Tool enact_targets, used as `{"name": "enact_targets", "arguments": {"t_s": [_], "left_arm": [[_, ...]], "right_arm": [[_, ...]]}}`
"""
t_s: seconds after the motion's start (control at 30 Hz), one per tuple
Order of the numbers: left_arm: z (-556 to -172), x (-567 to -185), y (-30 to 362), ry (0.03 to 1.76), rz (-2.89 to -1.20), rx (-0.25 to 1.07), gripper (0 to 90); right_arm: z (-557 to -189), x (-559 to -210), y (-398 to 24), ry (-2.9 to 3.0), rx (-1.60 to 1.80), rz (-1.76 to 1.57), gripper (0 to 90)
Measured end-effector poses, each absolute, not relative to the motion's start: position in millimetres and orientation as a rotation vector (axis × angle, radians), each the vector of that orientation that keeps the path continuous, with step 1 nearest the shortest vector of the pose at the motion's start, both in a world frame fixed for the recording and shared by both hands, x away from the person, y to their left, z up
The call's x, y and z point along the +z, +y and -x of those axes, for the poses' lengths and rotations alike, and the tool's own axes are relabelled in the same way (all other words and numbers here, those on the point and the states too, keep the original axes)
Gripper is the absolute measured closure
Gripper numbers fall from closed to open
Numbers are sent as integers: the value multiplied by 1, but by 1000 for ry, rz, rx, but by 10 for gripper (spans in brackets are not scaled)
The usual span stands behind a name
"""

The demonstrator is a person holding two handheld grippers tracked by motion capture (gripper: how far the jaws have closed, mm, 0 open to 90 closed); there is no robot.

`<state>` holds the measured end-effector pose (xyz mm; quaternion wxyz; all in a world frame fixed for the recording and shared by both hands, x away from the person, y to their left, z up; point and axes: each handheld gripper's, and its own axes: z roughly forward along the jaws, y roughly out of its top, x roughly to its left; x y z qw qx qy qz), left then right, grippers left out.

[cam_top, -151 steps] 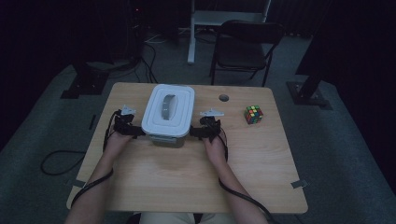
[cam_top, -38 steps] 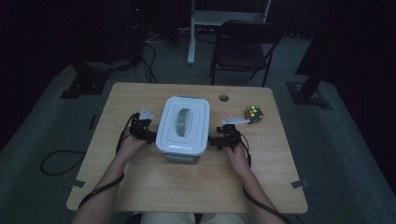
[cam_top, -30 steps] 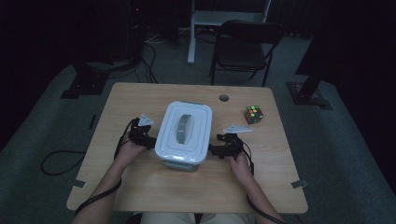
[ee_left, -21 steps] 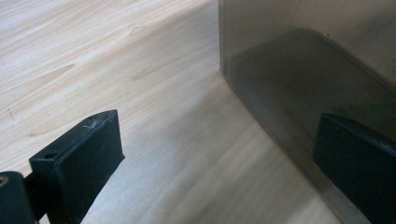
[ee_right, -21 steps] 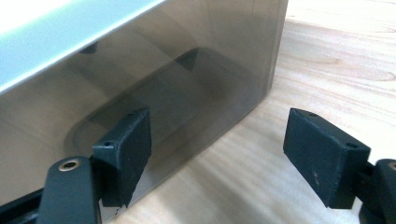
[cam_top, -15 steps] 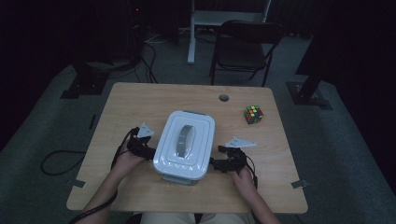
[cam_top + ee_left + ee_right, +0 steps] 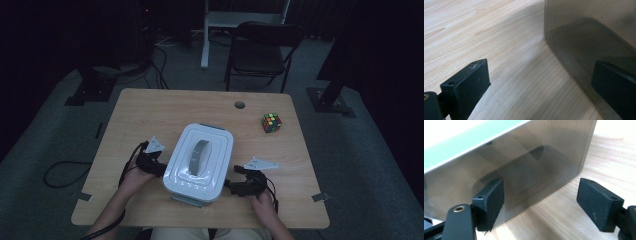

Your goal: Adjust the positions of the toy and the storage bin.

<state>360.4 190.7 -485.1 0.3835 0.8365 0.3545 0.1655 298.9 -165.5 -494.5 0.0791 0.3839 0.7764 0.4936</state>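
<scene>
The storage box at the frame's centre had a white lid with a grey handle and a pale green rim; its walls looked smoky and translucent. The table showed light wood grain. The puzzle cube at the upper right was chequered red, green, yellow and orange. Both the left gripper and right gripper were black with grey plates.

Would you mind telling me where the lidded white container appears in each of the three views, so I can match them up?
High view: the container sits on the table's near half, between the two grippers.
Left gripper view: its translucent wall takes up the upper right, beside the right-hand jaw.
Right gripper view: its wall and green-edged lid span the top and left.
Shared landmark: the light wooden table under it.
</scene>
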Motion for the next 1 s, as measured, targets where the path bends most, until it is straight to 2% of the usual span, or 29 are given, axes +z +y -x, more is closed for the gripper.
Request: {"name": "enact_targets", "arguments": {"t_s": [0.23, 0.5, 0.6, 0.8, 1.0], "left_arm": [[-366, -489, 190, 906, -2111, 424, 25], [-373, -493, 197, 895, -2036, 341, 24], [-372, -494, 200, 890, -2031, 347, 24], [-369, -499, 210, 930, -2058, 358, 24], [-359, -505, 223, 934, -2110, 369, 24]], "right_arm": [[-295, -500, -167, 2293, 1473, -1141, 137], [-303, -501, -178, 2354, 1421, -1189, 125], [-306, -501, -183, 2331, 1364, -1214, 126], [-313, -497, -210, 2244, 1404, -1275, 113], [-328, -485, -241, 2148, 1287, -1310, 113]]}}
